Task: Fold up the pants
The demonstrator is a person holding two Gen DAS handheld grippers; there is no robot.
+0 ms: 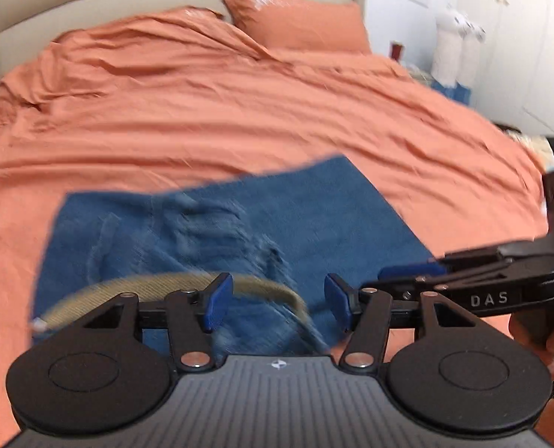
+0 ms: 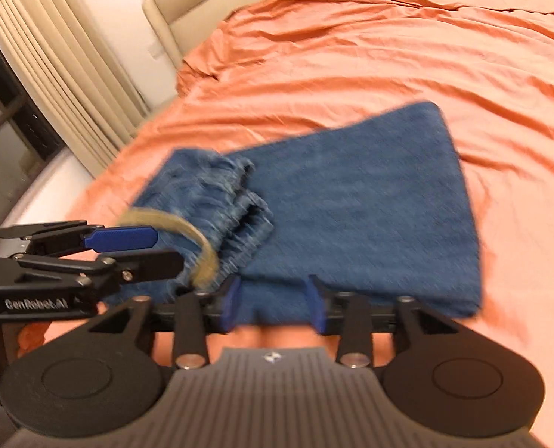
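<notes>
Fold laid, both grippers let go: left gripper (image 1: pixel 275 302) open, right gripper (image 2: pixel 273 304) open over jeans (image 2: pixel 351 205), lower centre. Next: regrip the near edge.

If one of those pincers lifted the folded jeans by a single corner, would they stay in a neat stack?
Probably not. The jeans are soft denim, with bunched layers near the waistband, so they would likely droop and unfold. The tan belt curls loosely off them and might dangle or slide. Stacked denim looks fairly heavy, so a small pinch could slip.
</notes>
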